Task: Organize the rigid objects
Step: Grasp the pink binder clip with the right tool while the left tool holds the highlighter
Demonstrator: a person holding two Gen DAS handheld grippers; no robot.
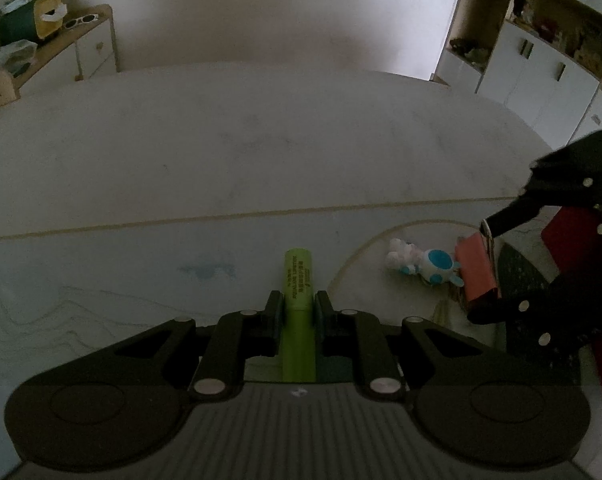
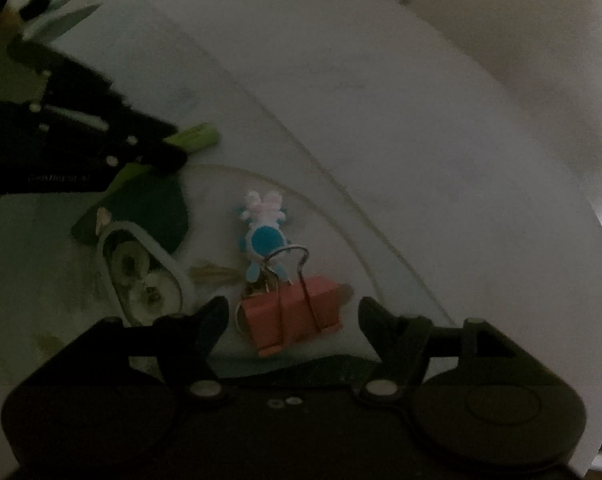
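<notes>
My left gripper (image 1: 297, 302) is shut on a lime-green highlighter (image 1: 297, 272), whose capped end sticks out forward over the pale table (image 1: 221, 152). To its right, a red binder clip (image 1: 475, 268) lies between the fingers of my right gripper (image 1: 483, 270). In the right wrist view the right gripper (image 2: 293, 312) stands open, with the binder clip (image 2: 289, 316) between its fingers and a gap on both sides. Just beyond the clip lies a small blue and white toy figure (image 2: 265, 232). The left gripper (image 2: 169, 152) and the highlighter (image 2: 199, 136) show at the left.
A dark green leaf-shaped mat (image 2: 149, 208) and a white-rimmed oval object (image 2: 141, 276) lie left of the clip. A red box (image 1: 569, 236) is behind the right gripper. A wooden cabinet (image 1: 81, 40) stands at the back left, white cupboards (image 1: 541, 72) at the right.
</notes>
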